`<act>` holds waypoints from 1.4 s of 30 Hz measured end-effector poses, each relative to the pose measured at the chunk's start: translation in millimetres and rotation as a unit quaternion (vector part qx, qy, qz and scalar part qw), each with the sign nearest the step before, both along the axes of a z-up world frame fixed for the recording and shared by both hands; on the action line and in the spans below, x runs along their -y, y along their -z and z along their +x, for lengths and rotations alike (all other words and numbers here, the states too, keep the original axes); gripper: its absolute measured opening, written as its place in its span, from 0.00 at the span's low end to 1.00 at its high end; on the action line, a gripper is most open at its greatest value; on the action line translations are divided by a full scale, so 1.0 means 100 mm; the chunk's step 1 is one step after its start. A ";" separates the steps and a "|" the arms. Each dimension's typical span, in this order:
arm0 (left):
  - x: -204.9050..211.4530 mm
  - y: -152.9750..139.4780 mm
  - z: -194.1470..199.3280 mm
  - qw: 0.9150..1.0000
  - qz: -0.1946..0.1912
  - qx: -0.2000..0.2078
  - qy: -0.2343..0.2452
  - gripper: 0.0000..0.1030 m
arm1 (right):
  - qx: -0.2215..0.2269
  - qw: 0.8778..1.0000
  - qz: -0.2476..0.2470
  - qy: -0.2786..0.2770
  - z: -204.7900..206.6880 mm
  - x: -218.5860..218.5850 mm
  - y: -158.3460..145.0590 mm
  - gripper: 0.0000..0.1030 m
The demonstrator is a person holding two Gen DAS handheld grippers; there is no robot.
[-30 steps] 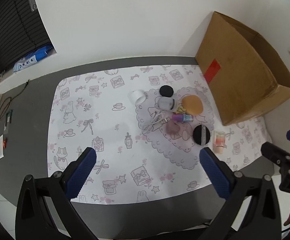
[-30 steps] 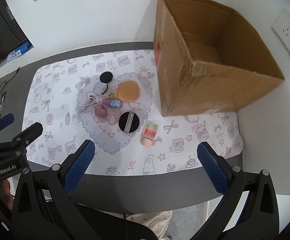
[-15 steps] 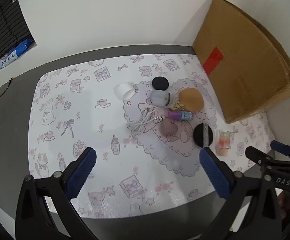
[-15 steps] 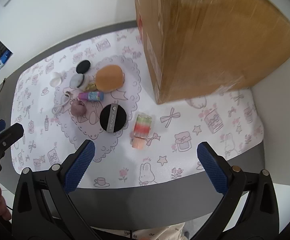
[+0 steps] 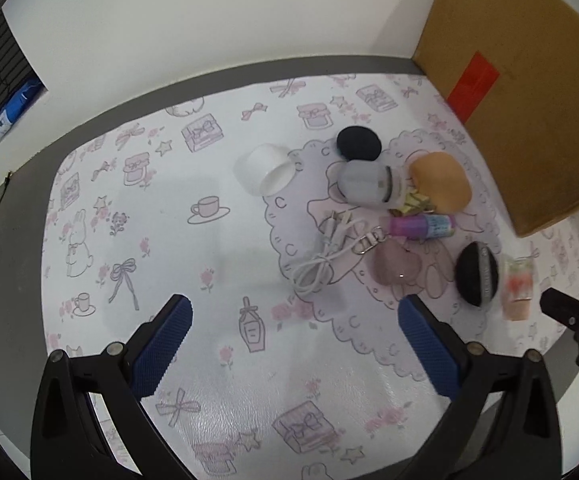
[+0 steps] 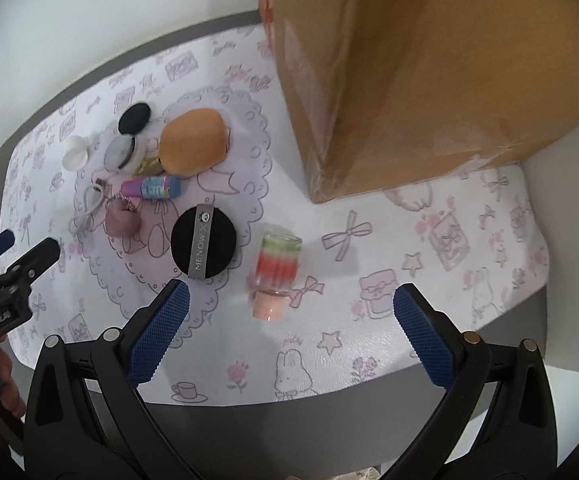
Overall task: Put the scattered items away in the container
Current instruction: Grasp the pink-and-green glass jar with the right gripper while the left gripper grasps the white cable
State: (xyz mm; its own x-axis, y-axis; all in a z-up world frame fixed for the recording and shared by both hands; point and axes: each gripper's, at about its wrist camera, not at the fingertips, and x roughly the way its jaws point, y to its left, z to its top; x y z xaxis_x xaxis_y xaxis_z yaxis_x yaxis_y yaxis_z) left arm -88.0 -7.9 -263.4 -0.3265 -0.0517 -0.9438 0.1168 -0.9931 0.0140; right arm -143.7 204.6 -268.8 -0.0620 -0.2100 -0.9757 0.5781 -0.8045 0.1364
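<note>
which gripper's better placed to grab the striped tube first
Right, probably. The right gripper is open with the striped tube lying just ahead between its fingers, near the cardboard box. The left gripper faces bare mat.

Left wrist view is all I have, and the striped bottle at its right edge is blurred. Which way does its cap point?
Observer: In the right wrist view, the striped bottle lies on its side with its pink cap toward the right gripper.
Operator: Is that gripper open?
Observer: Yes. Its fingers stand wide apart and grip nothing.
Operator: Does anything touch the bottle?
Observer: No. The black puff lies beside it, with a strip of mat between them.
</note>
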 end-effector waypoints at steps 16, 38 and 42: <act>0.04 0.28 -0.18 1.000 0.012 0.002 0.016 0.99 | -0.001 0.999 0.024 -0.029 -0.01 0.15 0.27 1.00; 0.09 0.32 -0.15 0.999 0.028 -0.007 0.043 0.22 | 0.029 0.999 0.025 -0.022 0.03 0.12 0.34 0.31; 0.05 0.32 -0.14 0.997 0.055 -0.003 0.059 0.16 | 0.027 0.999 0.024 -0.025 0.06 0.12 0.31 0.28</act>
State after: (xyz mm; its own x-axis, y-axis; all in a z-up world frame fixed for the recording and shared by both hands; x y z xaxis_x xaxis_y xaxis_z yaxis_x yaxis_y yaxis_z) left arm -102.1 -13.2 -295.3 -0.3304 0.0916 -0.9394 -0.0014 -0.9953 -0.0966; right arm -137.7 193.1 -299.7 0.0012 -0.1649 -0.9863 0.6109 -0.7807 0.1313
